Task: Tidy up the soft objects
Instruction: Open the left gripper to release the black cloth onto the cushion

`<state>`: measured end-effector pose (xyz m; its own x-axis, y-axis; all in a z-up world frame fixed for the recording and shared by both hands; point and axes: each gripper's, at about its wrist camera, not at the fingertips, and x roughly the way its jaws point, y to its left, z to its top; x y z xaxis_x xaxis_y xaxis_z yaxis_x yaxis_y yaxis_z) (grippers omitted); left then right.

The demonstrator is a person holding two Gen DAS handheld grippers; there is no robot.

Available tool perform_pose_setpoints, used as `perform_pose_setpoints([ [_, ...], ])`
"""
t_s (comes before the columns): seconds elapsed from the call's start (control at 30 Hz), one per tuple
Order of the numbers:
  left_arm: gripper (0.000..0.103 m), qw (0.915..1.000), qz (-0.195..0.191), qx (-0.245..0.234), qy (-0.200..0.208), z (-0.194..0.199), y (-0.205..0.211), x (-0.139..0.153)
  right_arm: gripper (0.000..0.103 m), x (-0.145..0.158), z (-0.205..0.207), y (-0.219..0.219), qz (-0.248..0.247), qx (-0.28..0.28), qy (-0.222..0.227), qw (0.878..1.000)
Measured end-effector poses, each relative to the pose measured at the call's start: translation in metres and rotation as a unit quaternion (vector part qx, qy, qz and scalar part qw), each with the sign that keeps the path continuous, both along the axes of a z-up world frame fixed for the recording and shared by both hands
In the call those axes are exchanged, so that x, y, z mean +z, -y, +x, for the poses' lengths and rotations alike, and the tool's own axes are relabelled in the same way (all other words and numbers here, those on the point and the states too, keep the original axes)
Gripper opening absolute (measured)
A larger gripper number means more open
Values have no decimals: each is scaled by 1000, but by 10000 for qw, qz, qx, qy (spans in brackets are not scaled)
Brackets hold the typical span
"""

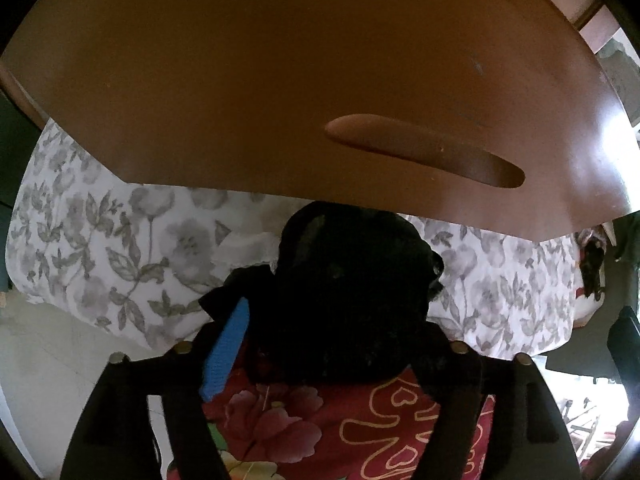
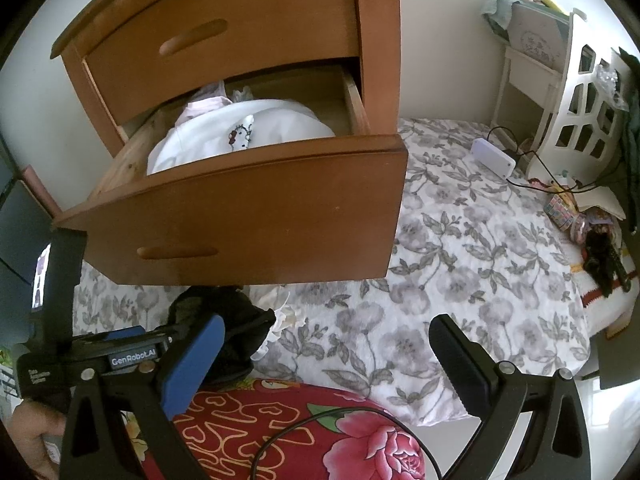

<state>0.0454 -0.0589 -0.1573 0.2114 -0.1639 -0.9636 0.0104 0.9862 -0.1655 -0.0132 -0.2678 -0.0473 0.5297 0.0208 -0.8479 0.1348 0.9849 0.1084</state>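
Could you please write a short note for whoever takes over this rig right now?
Left gripper: fingers apart around the black garment, which lies bunched on the red floral quilt below the drawer front.
Right gripper: open, empty, over the grey floral bedspread.
The lower drawer is pulled out and holds a white garment.
Done: drawer opened, some clothes inside.
Left: the black garment is not in the drawer yet; then close the drawer.

A crumpled black garment (image 1: 352, 292) lay bunched on the red floral cushion (image 1: 288, 424), below the open wooden drawer (image 2: 248, 216) holding white clothes (image 2: 240, 136).
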Motion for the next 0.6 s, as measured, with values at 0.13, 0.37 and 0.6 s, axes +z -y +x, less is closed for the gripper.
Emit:
perform_pose_setpoints([
  [0.13, 86, 10000, -68, 9, 71, -1, 0, 1, 103, 0, 0, 0, -7, 0, -15, 10000],
  [0.37, 90, 9994, -240, 4, 242, 0, 0, 8, 103, 0, 0, 0, -10, -3, -7, 10000],
  [0.6, 91, 9988, -302, 35, 379, -1, -4, 19, 103, 2, 0, 2, -17, -28, -1, 10000],
])
